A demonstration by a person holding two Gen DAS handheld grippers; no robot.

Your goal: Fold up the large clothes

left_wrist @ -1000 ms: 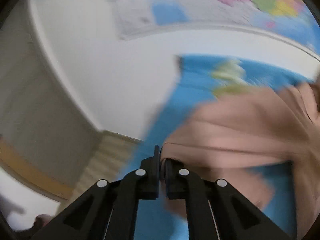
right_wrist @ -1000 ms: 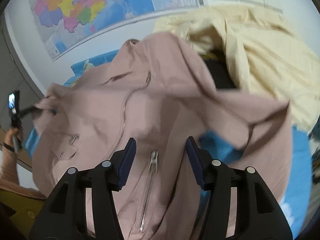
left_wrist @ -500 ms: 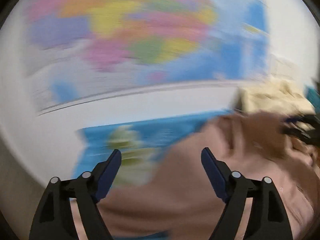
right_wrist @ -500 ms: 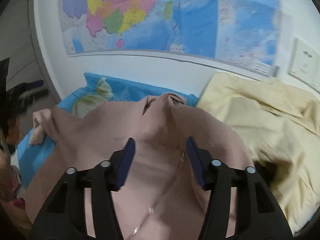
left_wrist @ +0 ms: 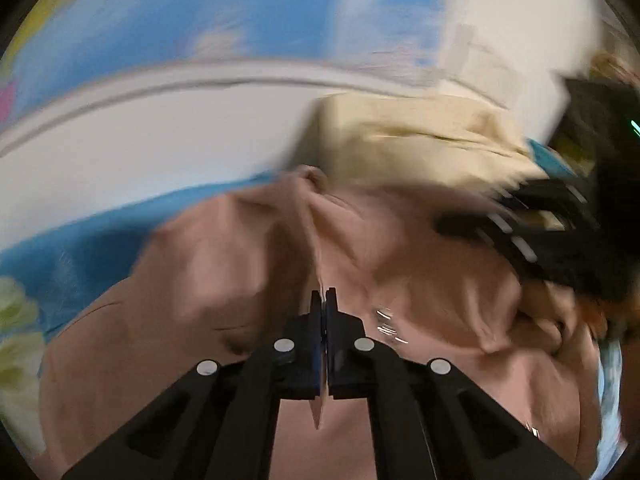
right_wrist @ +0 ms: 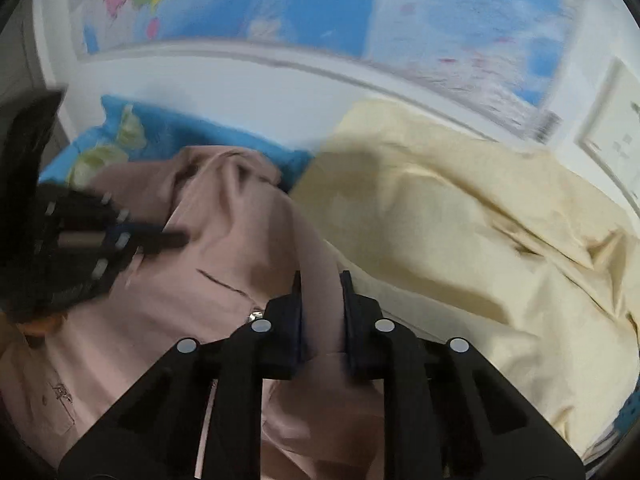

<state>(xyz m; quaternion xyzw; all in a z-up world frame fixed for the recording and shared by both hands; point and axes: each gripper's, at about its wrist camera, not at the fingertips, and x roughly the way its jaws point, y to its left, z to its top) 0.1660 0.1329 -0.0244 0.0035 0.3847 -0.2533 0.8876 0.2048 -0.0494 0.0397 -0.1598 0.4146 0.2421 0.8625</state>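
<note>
A: How is the left hand-held gripper (left_wrist: pixel 324 294) seen?
B: It is seen pressed together, its jaws having just been closing, with a thin fold of the pink jacket (left_wrist: pixel 240 280) pinched between them.

A: And the right hand-held gripper (right_wrist: pixel 322 280)?
B: Its jaws have just been closing too, and a ridge of the same pink jacket (right_wrist: pixel 240 248) is caught between the pads.

A: How many garments are counted?
B: Two: one pink jacket, spread in front, and one cream garment (right_wrist: pixel 460 220), heaped just beside it against the wall. Both are laid on a blue floral cover (right_wrist: pixel 168 128).

A: Is any writing made out?
B: None can be read. One map (right_wrist: pixel 280 0) is hung on the wall; its print is blurred.
</note>
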